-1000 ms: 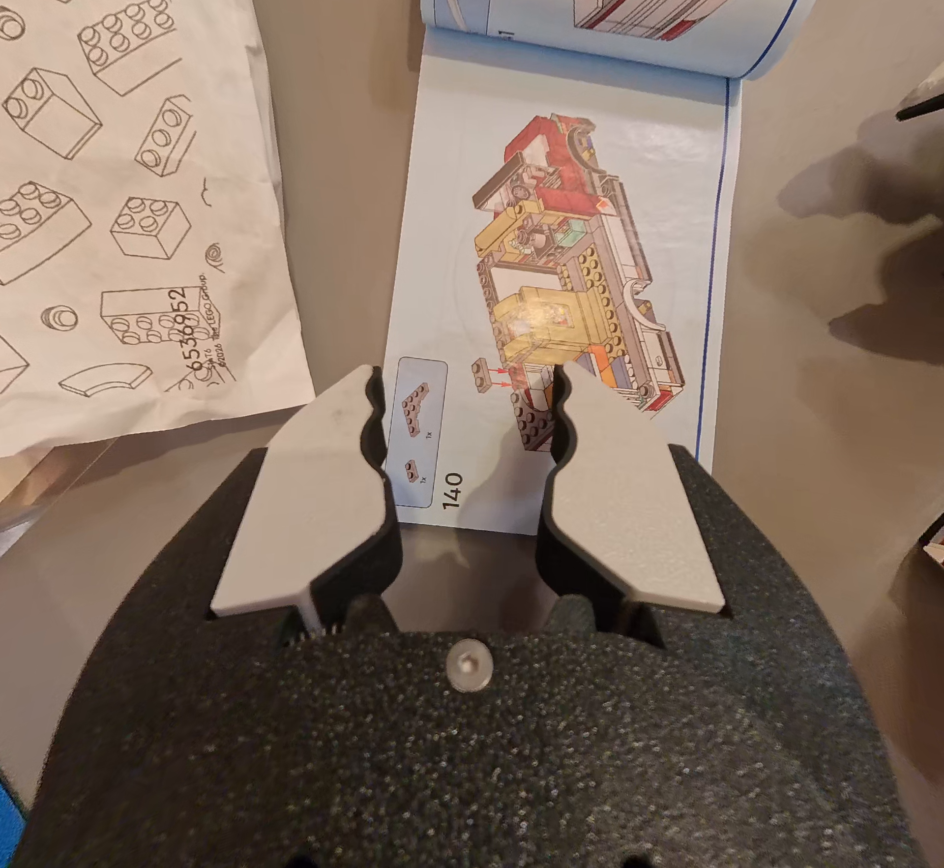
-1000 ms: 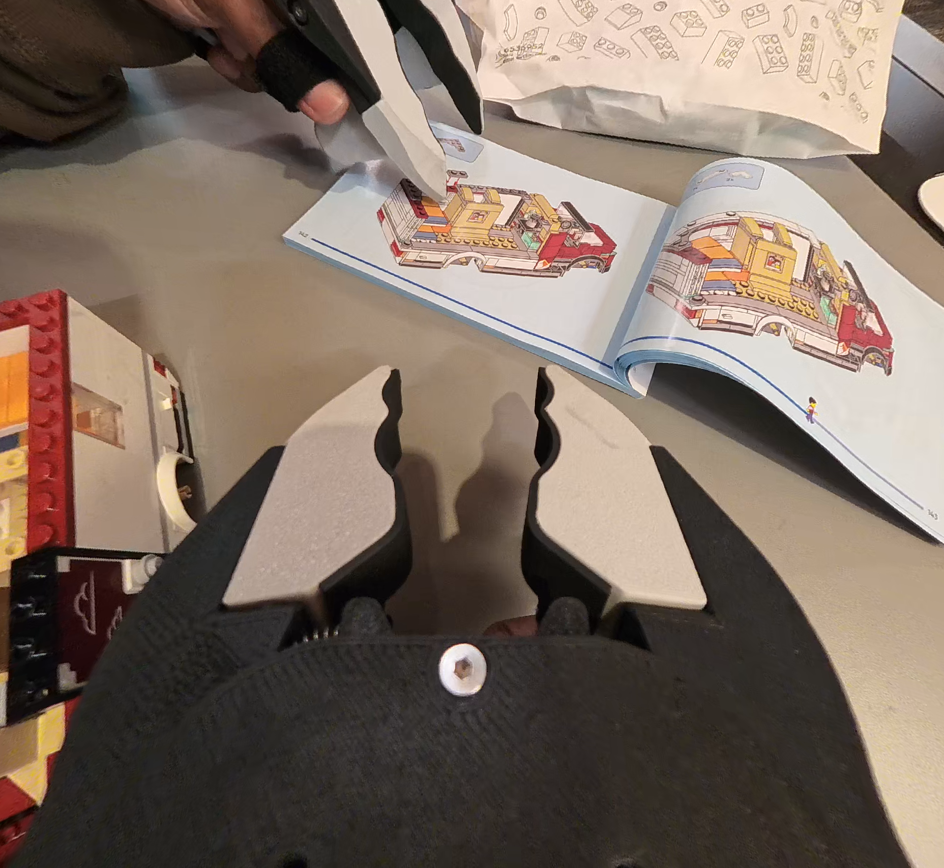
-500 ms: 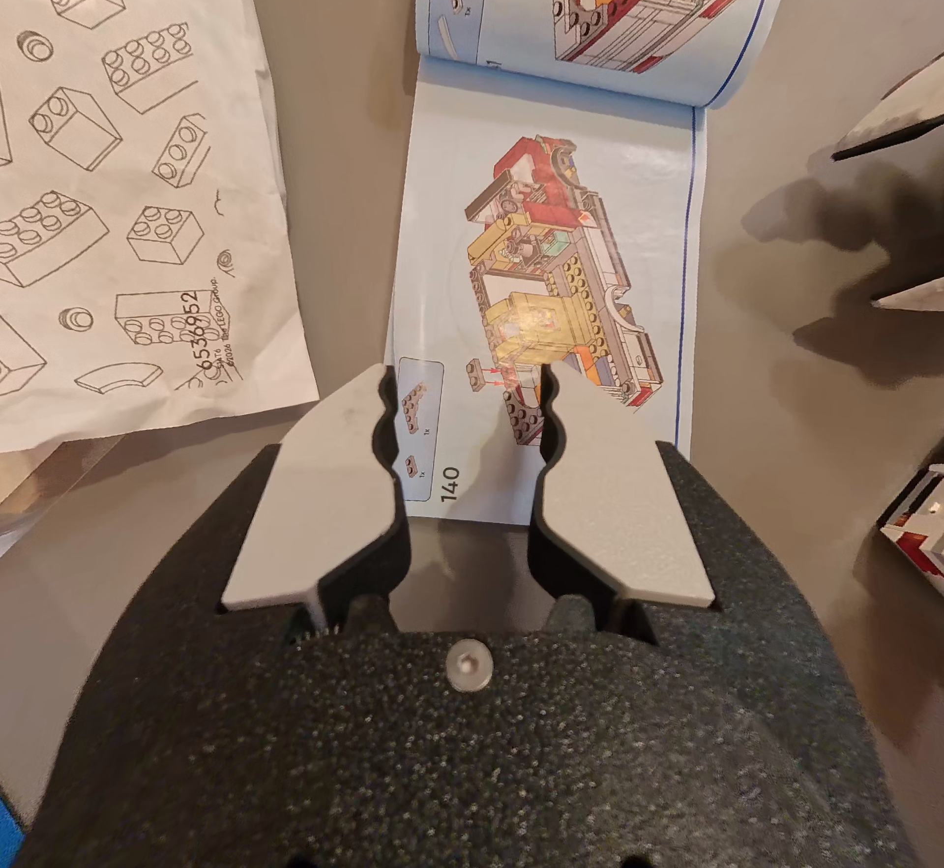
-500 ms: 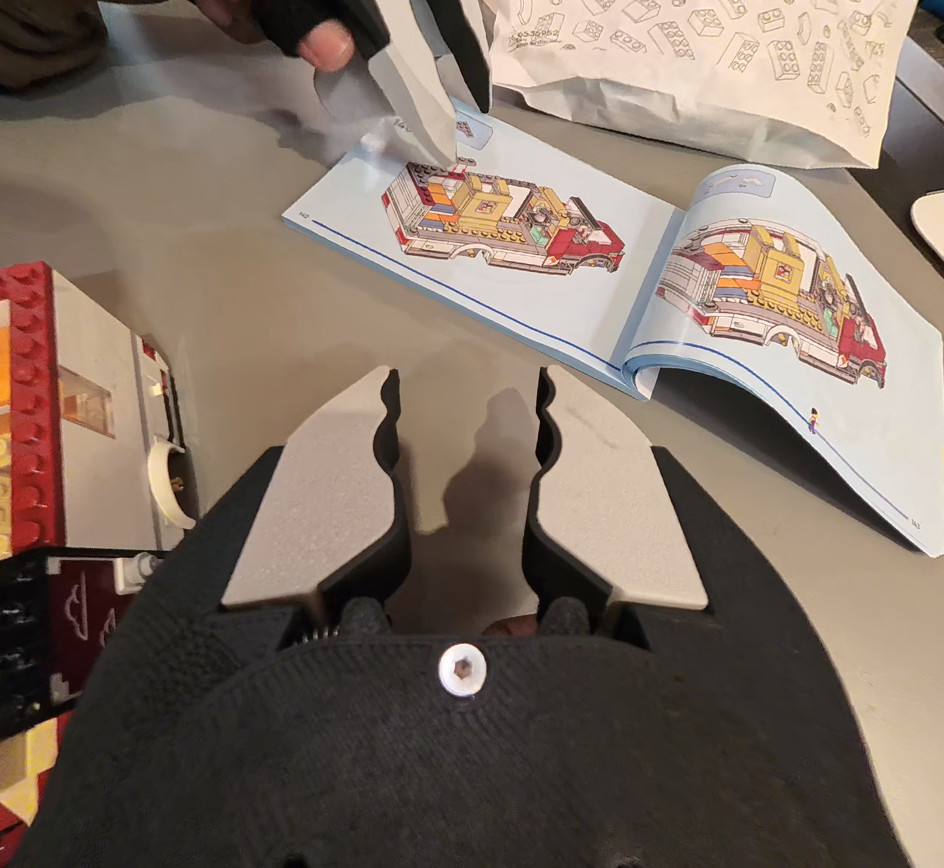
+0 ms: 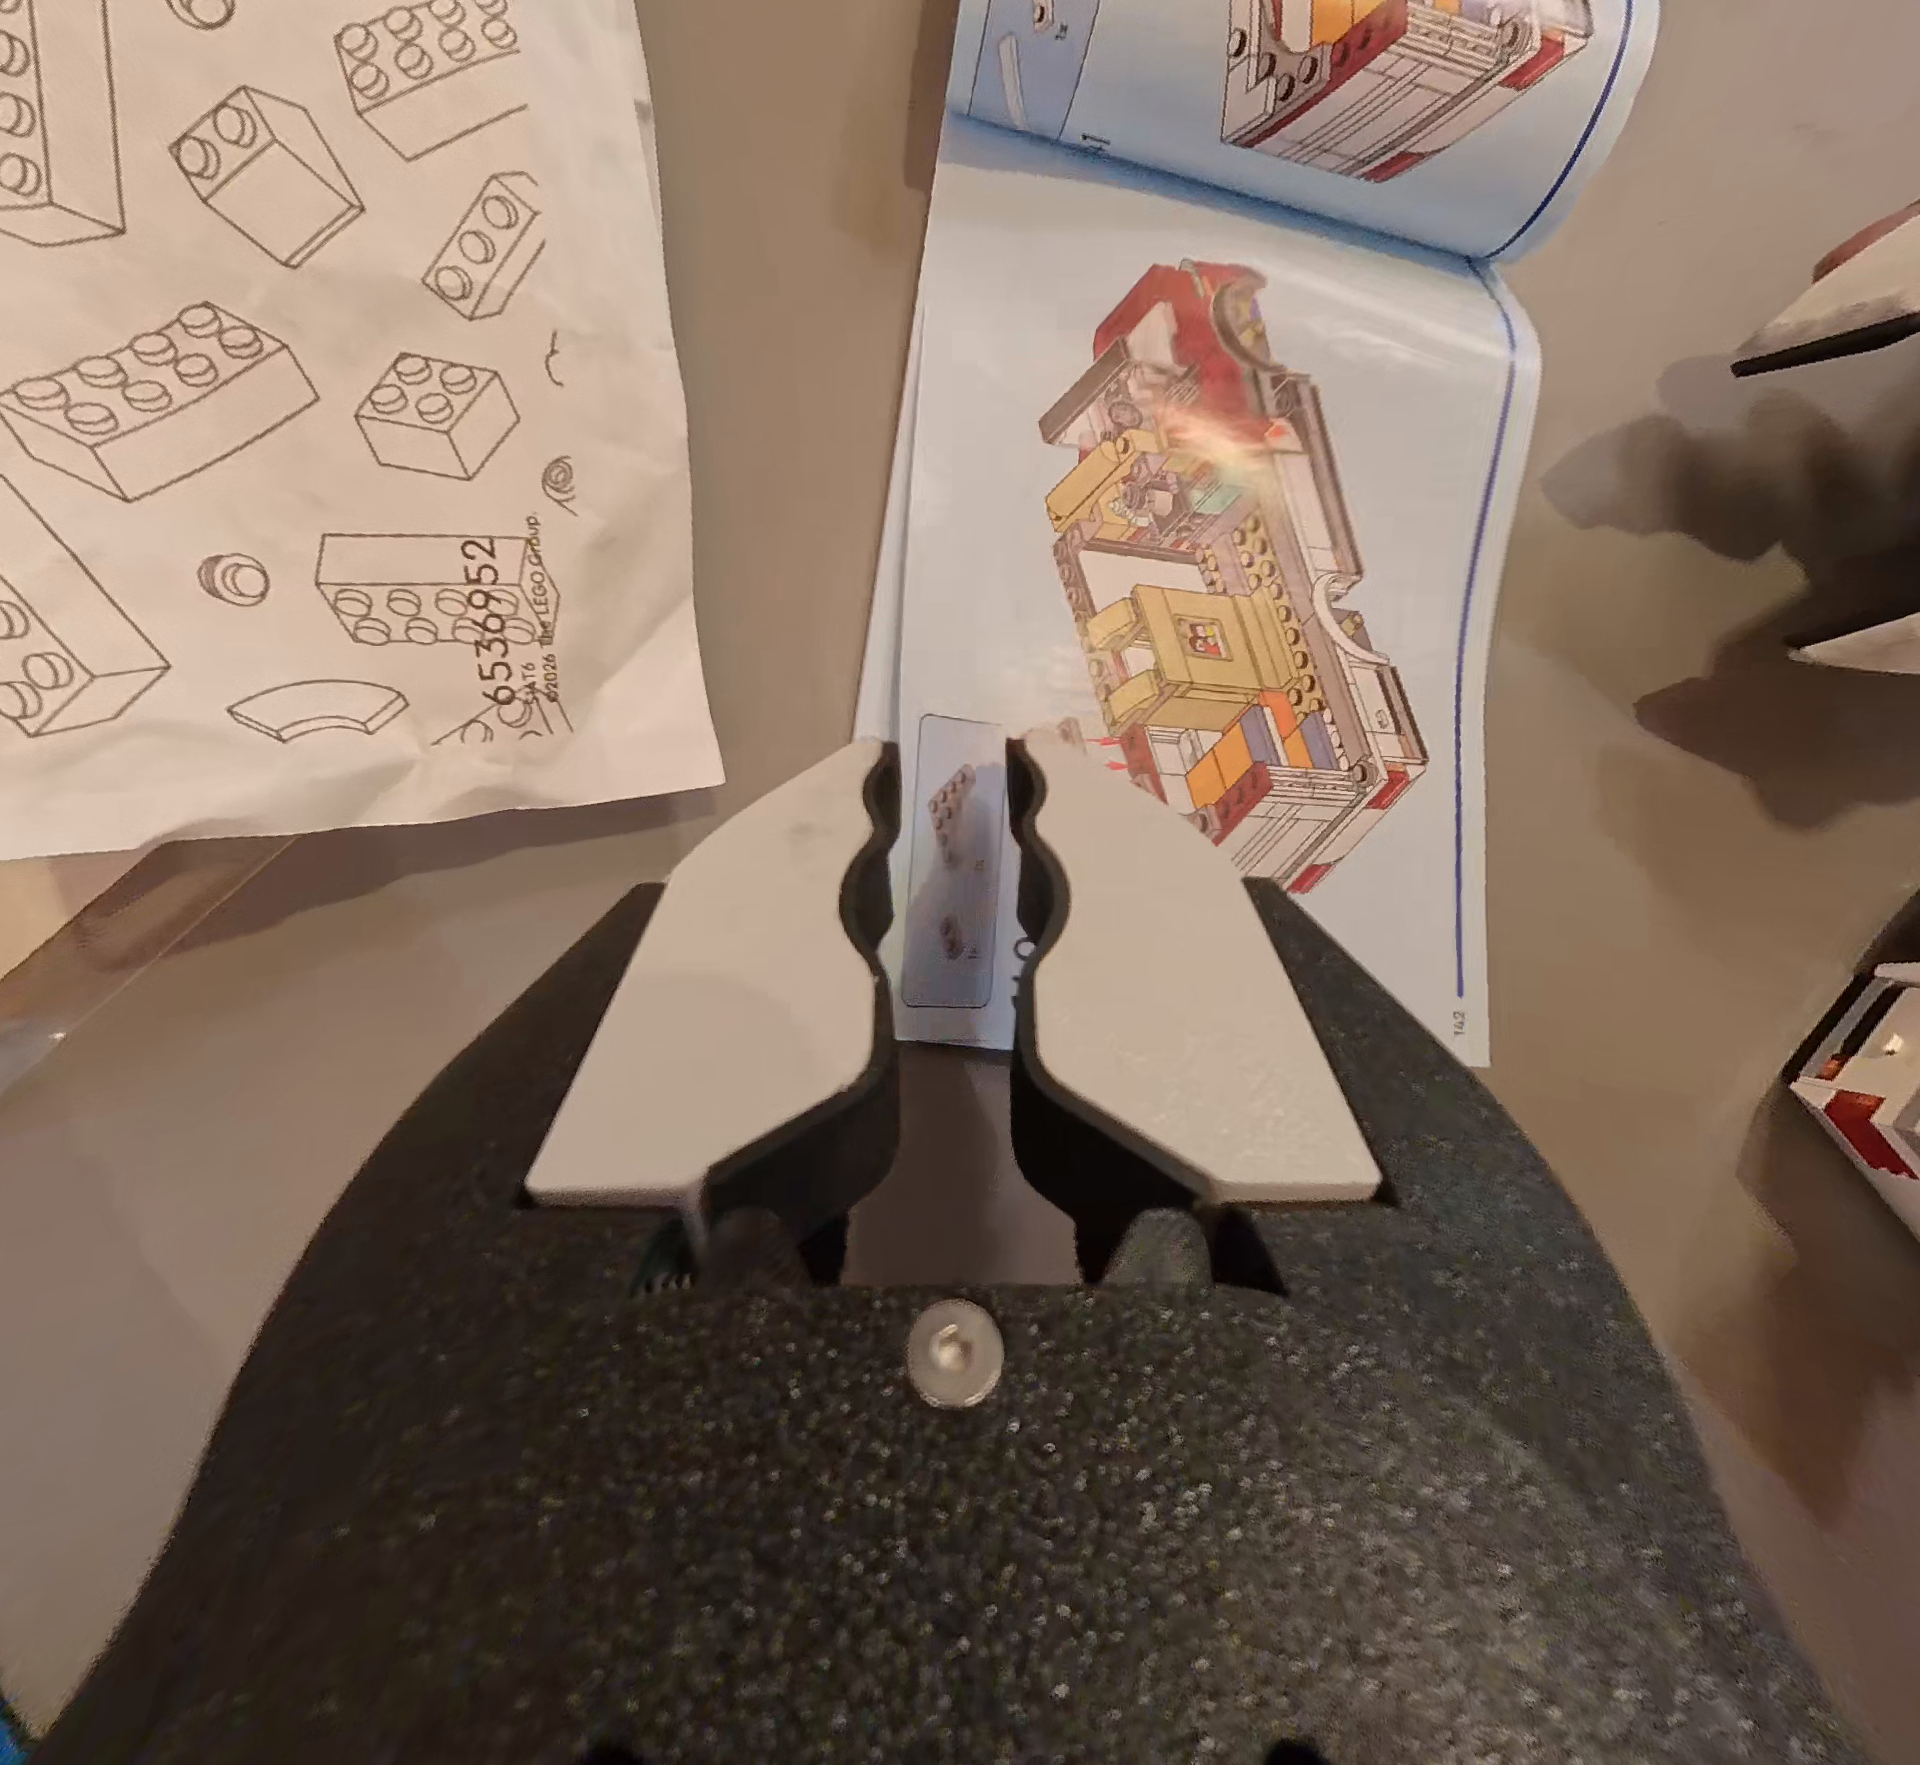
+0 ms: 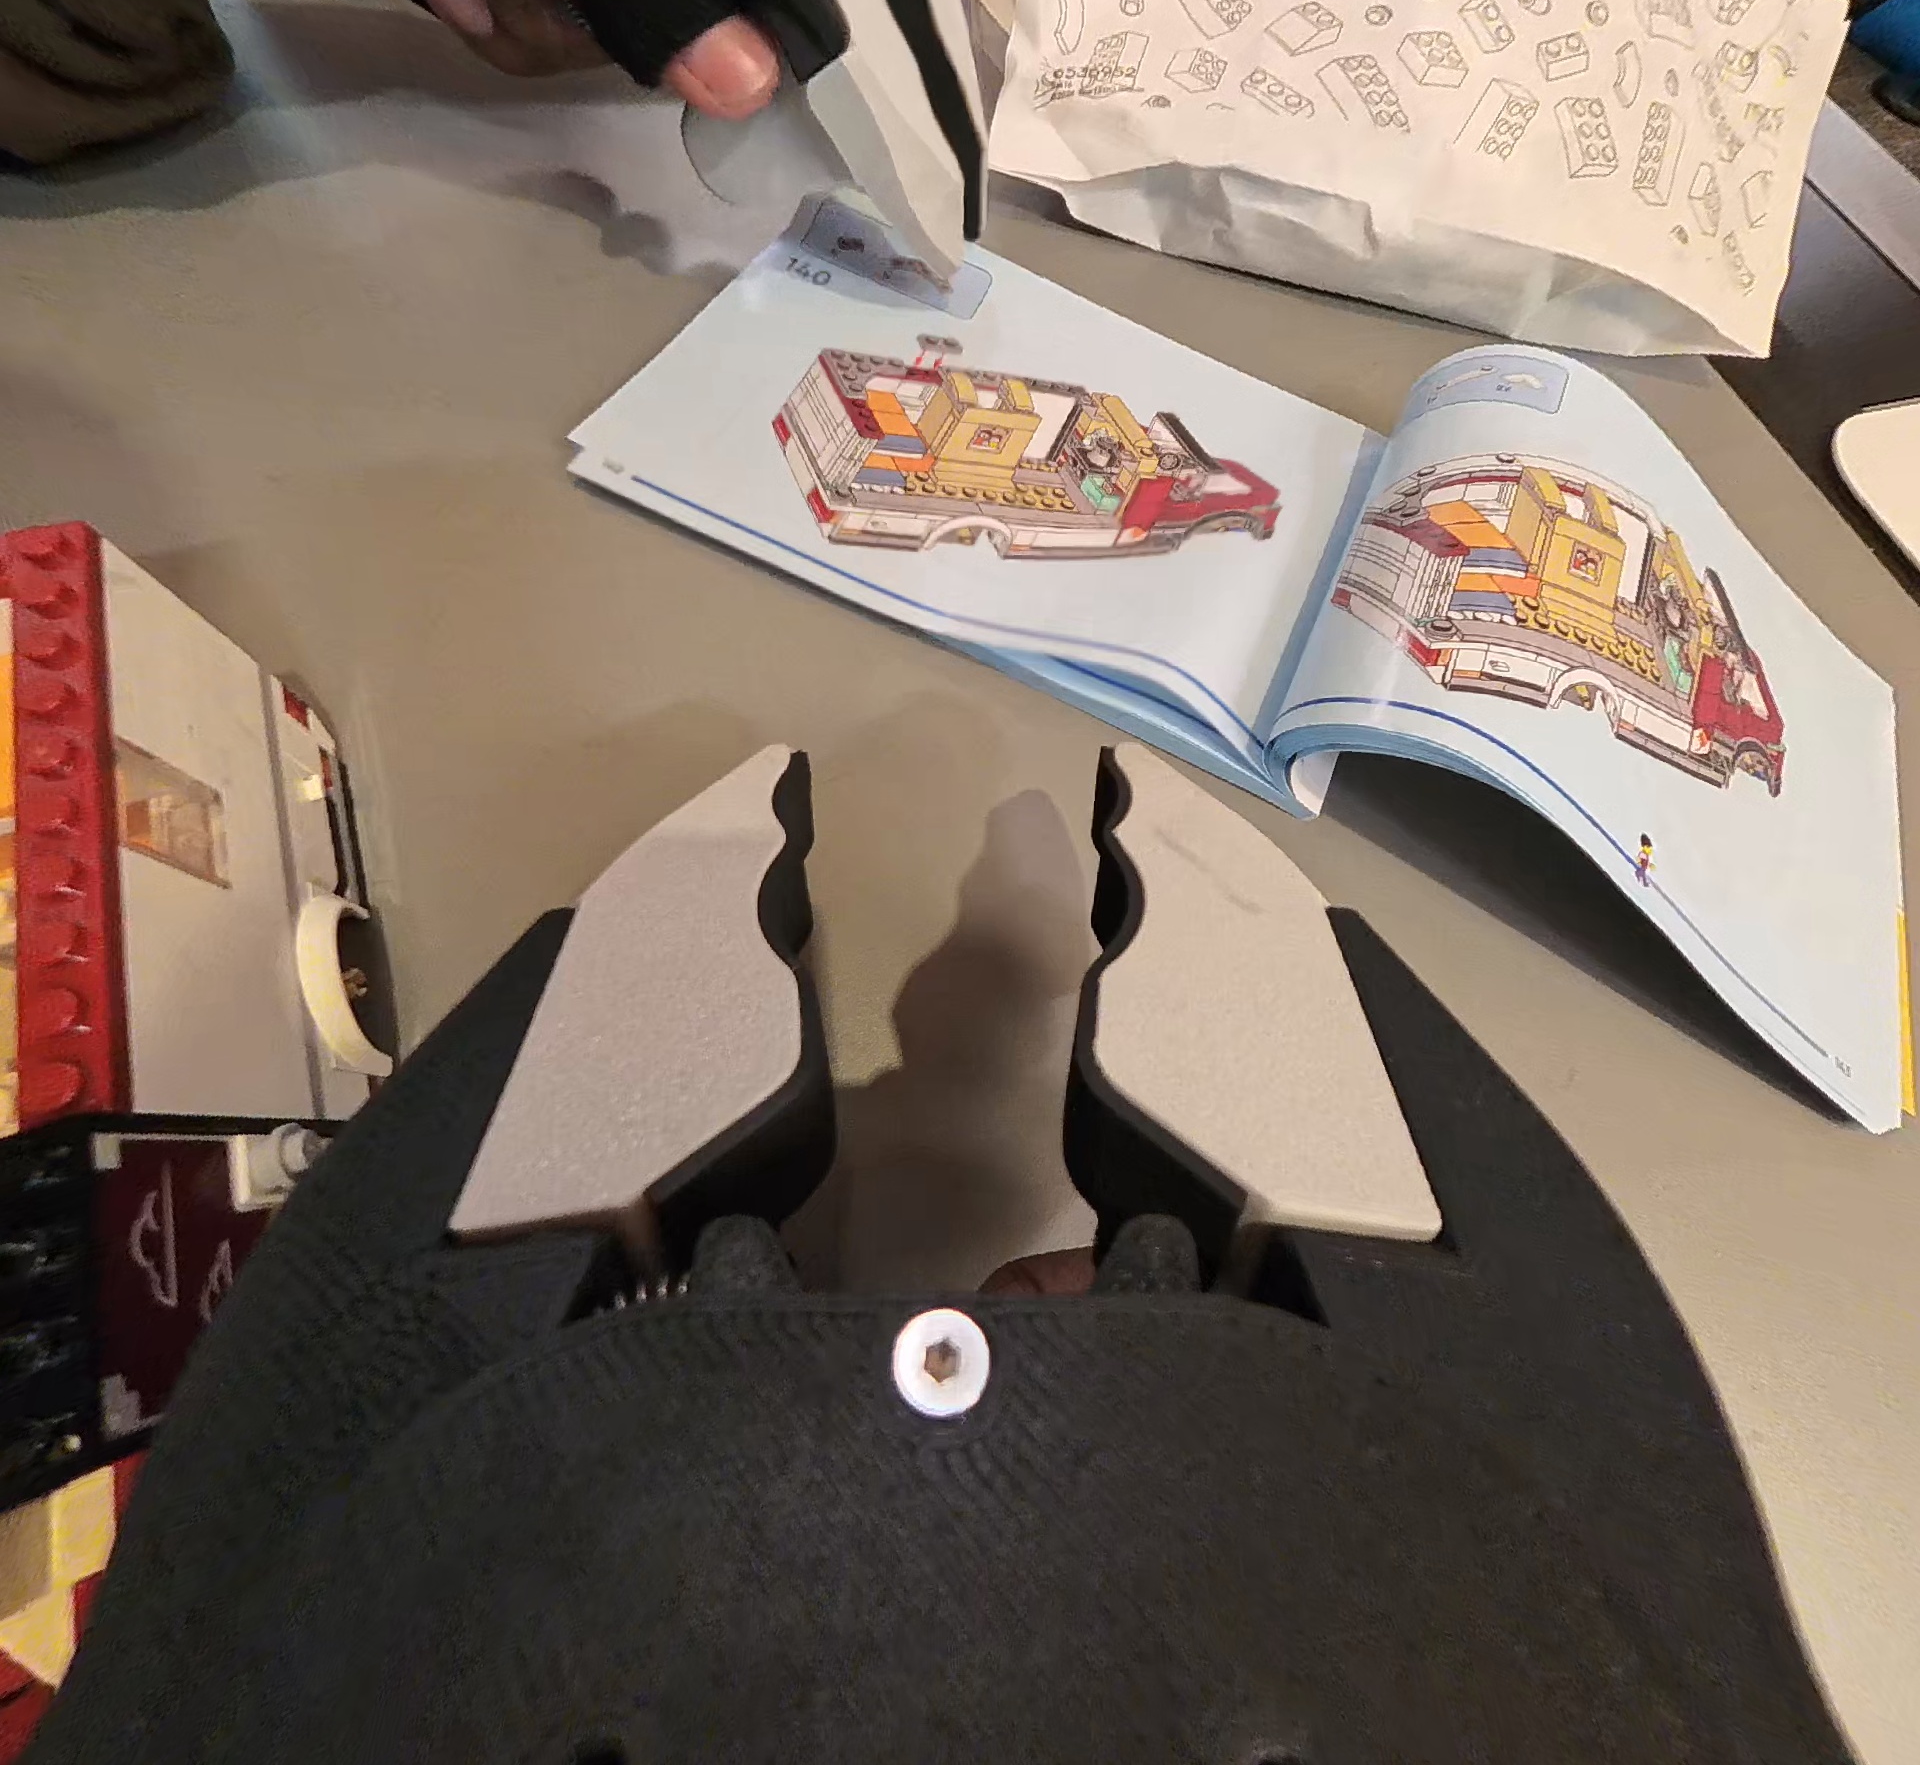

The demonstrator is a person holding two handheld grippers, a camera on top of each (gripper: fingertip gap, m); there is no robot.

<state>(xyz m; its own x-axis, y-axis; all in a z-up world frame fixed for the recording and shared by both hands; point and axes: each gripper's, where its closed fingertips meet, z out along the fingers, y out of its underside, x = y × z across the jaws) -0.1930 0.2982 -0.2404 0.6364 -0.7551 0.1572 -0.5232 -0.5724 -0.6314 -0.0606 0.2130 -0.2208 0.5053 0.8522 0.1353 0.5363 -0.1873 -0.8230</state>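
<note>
In the left wrist view, the left gripper (image 5: 1006, 759) had narrowed from wide apart a second earlier to a slim gap, holding nothing, poised over the near corner of the open instruction booklet (image 5: 1195, 572); a printed paper bag (image 5: 312, 313) lay left.

In the right wrist view, the right gripper (image 6: 951, 770) stayed moderately open and empty above the grey table (image 6: 468, 624), a brick-built camper model (image 6: 156, 832) at near left.

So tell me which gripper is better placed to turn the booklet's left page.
Left. The left gripper hangs right over that page's corner on the booklet, fingers nearly together; the right gripper sits open above bare table.
</note>
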